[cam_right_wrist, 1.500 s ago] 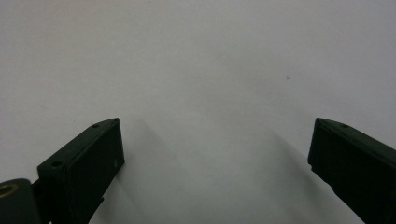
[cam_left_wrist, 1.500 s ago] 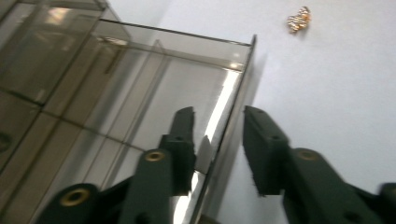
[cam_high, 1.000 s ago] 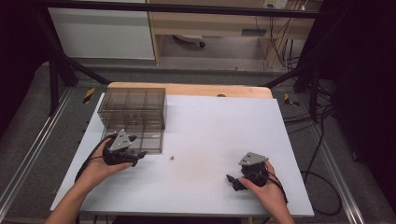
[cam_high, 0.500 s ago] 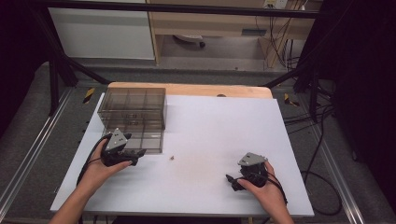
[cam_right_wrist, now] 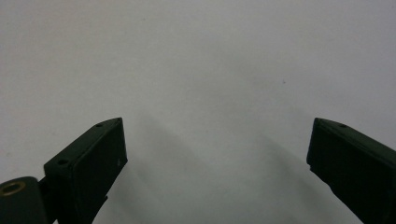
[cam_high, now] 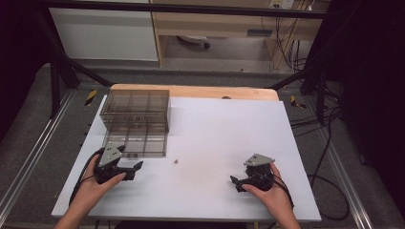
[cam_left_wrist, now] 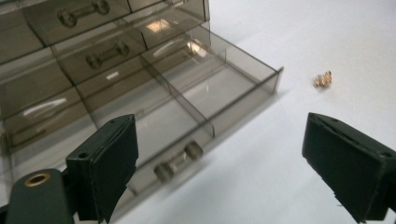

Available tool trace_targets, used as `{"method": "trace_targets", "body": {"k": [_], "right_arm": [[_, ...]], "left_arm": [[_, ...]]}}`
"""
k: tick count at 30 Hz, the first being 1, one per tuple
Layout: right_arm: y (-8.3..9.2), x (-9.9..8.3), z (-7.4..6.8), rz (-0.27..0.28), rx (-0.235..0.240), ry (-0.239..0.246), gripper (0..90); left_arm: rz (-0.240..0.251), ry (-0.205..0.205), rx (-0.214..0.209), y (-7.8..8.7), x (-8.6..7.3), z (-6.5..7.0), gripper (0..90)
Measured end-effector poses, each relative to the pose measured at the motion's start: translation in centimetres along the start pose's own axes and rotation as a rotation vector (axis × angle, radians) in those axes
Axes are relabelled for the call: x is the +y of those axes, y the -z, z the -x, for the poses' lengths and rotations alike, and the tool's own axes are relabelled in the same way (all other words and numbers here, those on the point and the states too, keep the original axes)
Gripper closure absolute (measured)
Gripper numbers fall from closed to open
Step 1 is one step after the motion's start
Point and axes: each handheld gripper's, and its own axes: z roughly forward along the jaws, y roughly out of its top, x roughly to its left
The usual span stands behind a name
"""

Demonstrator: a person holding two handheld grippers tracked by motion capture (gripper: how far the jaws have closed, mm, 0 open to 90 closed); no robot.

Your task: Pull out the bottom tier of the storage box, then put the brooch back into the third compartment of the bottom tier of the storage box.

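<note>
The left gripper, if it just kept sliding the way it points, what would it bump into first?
Probably nothing soon. The left gripper, its fingers open and empty, points across bare white table. The pulled-out drawer lies to one side, and the small gold piece looks just off its line, though depth is unclear.

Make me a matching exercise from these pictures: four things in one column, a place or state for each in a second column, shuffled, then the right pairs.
Things:
1. bottom drawer
2. small gold piece
3. left gripper
4. right gripper

Places or states:
A. lies loose on the white table, apart from the drawer unit
B. pulled out, nothing in its compartments
C. jaws open over bare table at the person's right
D. jaws open, just in front of the pulled-out drawer's handle

Pairs: 1-B, 2-A, 3-D, 4-C
</note>
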Motion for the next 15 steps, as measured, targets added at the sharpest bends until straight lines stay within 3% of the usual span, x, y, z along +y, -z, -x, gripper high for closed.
{"method": "trace_targets", "body": {"k": [5, 10, 15], "right_arm": [[0.1, 0.2, 0.0, -0.010, 0.000, -0.009, 6.2], [0.1, 0.4, -0.3, -0.022, -0.009, -0.019, 5.4], [-0.1, 0.7, -0.5, -0.020, -0.030, -0.029, 5.6]], "left_arm": [[-0.004, 0.078, 0.061, 1.8, -1.2, 0.3, 10.4], [-0.006, 0.085, 0.118, 1.8, -1.2, 0.0, 8.7], [-0.019, 0.114, 0.142, 1.7, -1.7, -0.8, 8.7]]}}
